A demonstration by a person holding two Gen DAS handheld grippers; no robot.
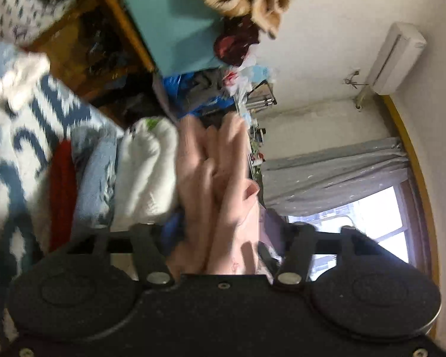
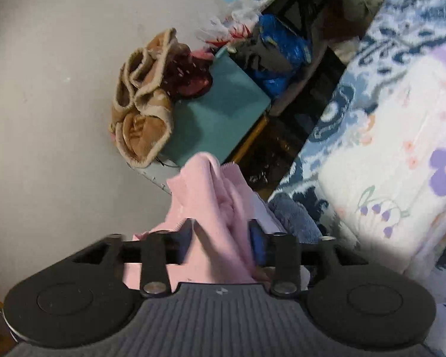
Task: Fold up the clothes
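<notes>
A pink garment point(image 1: 220, 184) hangs bunched in folds between the jaws of my left gripper point(image 1: 220, 238), which is shut on it and lifted with the view tipped sideways. The same pink garment point(image 2: 211, 202) fills the jaws of my right gripper point(image 2: 223, 238), which is shut on it too. Both fingertips are mostly hidden by the cloth. A stack of folded clothes, red point(image 1: 63, 190), light blue point(image 1: 96, 178) and white point(image 1: 147, 172), lies on the blue-and-white patterned bedspread point(image 1: 20, 113) just left of the pink garment.
A teal box point(image 2: 223, 113) stands beside the bed with a brown fleece blanket point(image 2: 142, 101) and a dark red cloth point(image 2: 190, 77) on it. A floral quilt point(image 2: 401, 160) covers the bed. Blue bags point(image 2: 279, 53), an air conditioner point(image 1: 398, 56), grey curtain point(image 1: 333, 175) and window point(image 1: 359, 223) are behind.
</notes>
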